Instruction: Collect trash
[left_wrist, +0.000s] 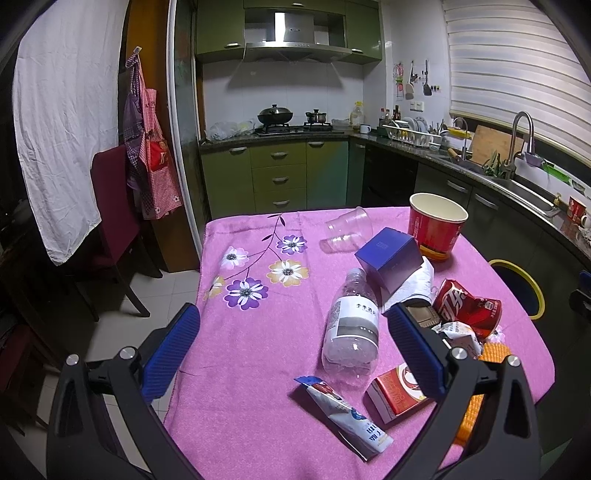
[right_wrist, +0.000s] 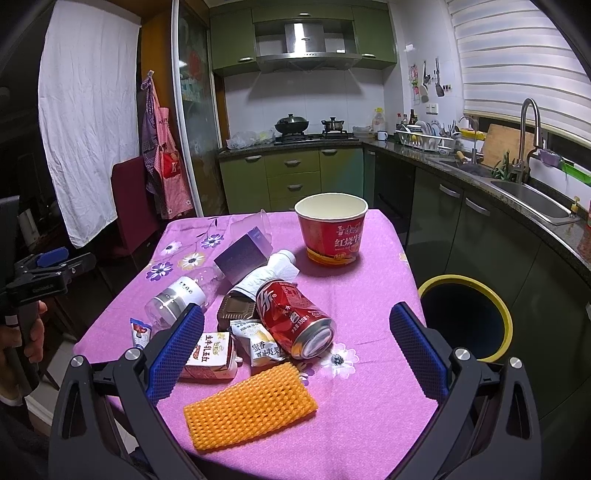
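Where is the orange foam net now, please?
The orange foam net lies flat on the pink tablecloth at the table's near edge, low in the right wrist view, just in front of the red can and the milk carton.

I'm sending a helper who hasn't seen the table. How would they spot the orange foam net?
On the pink tablecloth, look at the near edge, in front of the dented red can. The orange foam net lies flat there, the only bright orange, mesh-textured piece.

I'm in a home kitchen. Green cabinets (left_wrist: 279, 162), range hood (left_wrist: 295, 33), wok on stove (left_wrist: 275, 115) top centre. Sink (right_wrist: 532, 199) at right.
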